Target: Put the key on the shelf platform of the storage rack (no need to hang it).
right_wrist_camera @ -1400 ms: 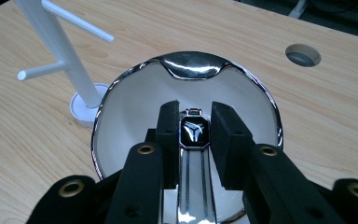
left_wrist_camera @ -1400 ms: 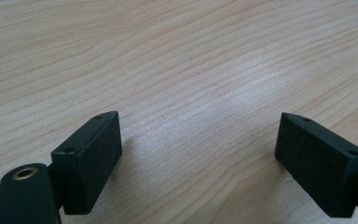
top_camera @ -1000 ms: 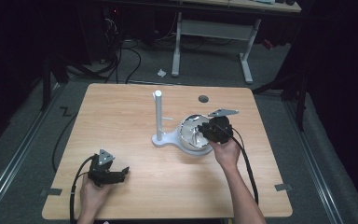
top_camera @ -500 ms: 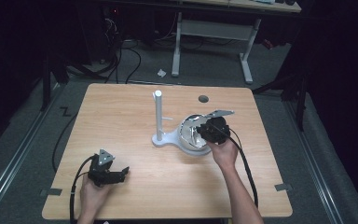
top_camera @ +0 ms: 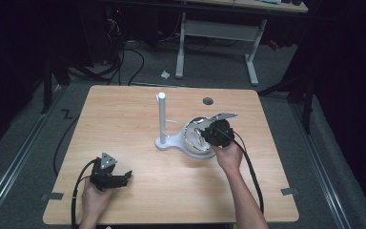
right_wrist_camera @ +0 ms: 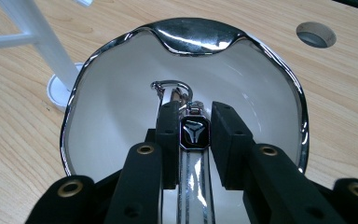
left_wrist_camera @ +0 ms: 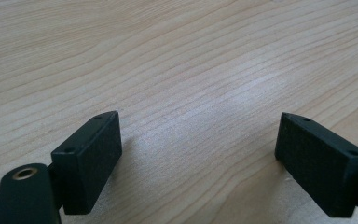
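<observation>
- The right hand-held gripper [right_wrist_camera: 194,135] reaches into a white bowl [right_wrist_camera: 112,116] with a wavy chrome rim; its jaws are closed on a small black key fob [right_wrist_camera: 194,132] and touch both of its sides.
- The key fob carries a silver three-pointed emblem; no lettering can be read on it. A metal ring and clasp [right_wrist_camera: 171,88] extend from its far end, and a shiny strap runs back between the jaws.
- In the high view the bowl [top_camera: 194,145] sits on the counter [top_camera: 124,114], touching the base of a white stand [top_camera: 162,119] with an upright post.
- A round hole [top_camera: 208,101] is cut in the counter beyond the bowl.
- The left hand-held gripper [left_wrist_camera: 198,158] rests low over bare wood near the counter's front left, jaws wide apart, nothing between them.
</observation>
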A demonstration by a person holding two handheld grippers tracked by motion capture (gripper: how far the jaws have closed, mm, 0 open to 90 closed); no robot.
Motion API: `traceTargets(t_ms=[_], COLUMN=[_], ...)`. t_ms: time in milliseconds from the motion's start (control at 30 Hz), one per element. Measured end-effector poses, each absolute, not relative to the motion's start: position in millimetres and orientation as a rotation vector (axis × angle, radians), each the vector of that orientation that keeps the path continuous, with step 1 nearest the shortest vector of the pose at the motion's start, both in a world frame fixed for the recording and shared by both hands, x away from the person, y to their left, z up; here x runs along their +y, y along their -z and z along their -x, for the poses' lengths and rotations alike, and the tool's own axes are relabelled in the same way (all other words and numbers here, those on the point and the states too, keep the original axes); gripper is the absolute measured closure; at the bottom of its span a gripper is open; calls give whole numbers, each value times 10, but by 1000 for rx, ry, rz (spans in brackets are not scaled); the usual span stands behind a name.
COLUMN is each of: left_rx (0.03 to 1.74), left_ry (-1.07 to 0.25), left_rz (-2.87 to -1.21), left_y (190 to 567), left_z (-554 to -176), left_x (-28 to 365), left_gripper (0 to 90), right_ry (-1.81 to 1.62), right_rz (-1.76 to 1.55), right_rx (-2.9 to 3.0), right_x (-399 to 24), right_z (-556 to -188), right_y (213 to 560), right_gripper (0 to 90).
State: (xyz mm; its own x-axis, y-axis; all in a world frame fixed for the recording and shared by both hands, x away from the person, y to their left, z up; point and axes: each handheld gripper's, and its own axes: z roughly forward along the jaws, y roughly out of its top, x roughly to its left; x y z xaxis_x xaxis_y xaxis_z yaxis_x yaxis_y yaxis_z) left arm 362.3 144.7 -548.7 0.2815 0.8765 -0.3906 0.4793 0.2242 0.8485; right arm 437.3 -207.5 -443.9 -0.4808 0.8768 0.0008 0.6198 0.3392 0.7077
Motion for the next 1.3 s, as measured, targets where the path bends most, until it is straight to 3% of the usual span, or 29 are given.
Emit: traceTargets(t_ms=[167, 733, 1300], left_rx=[1358, 1357, 1357], left_ry=[-441, -441, -442], left_rz=[-1416, -1416, -1417], left_y=[5487, 5487, 5487], left_z=[-3623, -3623, -3623], left_x=[1447, 1447, 1447], left_gripper=[149, 149, 149], right_ry=[-924, -927, -986], right_rz=[-1319, -1339, -1386], right_rx=[2232, 2209, 2148], right_x=[-2078, -2101, -2337], right_z=[-4382, -4371, -4184], right_y=[4449, 4445, 4420], right_gripper=[732, 567, 566])
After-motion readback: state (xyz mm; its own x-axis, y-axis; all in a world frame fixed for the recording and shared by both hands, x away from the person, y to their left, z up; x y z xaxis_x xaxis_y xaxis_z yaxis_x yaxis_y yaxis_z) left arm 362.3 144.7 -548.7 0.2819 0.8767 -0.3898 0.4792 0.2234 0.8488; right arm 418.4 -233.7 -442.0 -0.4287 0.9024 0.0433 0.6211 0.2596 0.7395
